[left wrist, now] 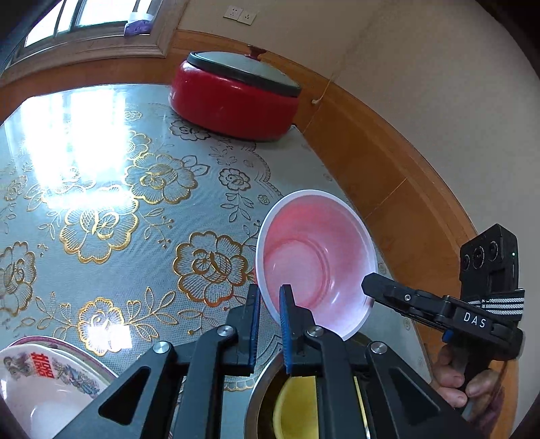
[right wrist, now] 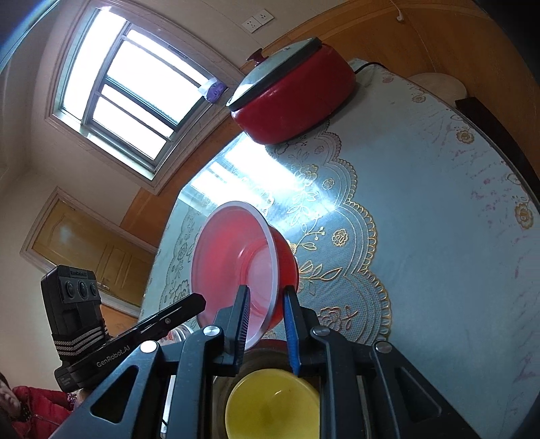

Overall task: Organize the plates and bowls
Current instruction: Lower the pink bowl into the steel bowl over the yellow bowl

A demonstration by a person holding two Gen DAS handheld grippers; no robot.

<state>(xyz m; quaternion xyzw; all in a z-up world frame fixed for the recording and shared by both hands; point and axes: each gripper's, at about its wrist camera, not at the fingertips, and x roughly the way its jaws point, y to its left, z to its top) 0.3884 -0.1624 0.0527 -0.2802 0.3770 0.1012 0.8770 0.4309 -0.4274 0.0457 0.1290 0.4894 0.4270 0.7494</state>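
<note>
Both grippers pinch rim of tilted red bowl (left wrist: 317, 260), held above yellow bowl (right wrist: 271, 405) nested in steel bowl (left wrist: 261, 391): left gripper (left wrist: 270, 304), right gripper (right wrist: 266, 307), fingers nearly closed

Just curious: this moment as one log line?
left claw: grips red bowl | right claw: grips red bowl | below: yellow bowl

A home dining room is showing itself here: a floral gold-patterned tablecloth (left wrist: 141, 189) is covering the table, a red lidded electric cooker (left wrist: 233, 98) is sitting at its far edge below wall sockets (left wrist: 239, 14), beside a window (right wrist: 131, 87) and wooden wainscoting (left wrist: 388, 162).
</note>
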